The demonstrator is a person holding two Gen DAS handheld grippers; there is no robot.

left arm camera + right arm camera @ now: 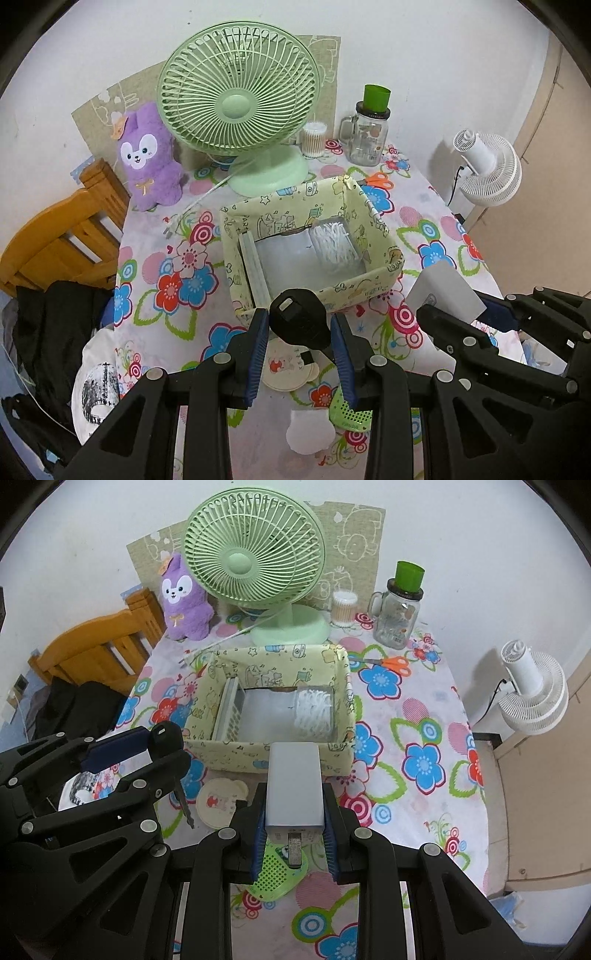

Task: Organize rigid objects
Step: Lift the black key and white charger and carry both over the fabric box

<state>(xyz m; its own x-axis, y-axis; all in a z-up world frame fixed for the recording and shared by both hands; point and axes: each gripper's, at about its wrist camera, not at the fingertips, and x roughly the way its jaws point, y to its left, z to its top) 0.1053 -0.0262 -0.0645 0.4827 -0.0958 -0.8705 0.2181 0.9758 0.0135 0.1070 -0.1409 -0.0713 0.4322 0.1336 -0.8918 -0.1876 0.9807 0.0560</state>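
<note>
Box (266, 755) on the flowered table (424, 716) already holds several items. Left gripper (300, 334) grips a black key (297, 317), right gripper (294, 832) clamps a white charger (293, 786); both poised near the front wall, not yet deposited.

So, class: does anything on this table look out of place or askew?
Yes. The green fan's plug lies loose on the tablecloth, unplugged. A green cup perches on the glass jar's lid, and orange scissors lie beside the box.
</note>
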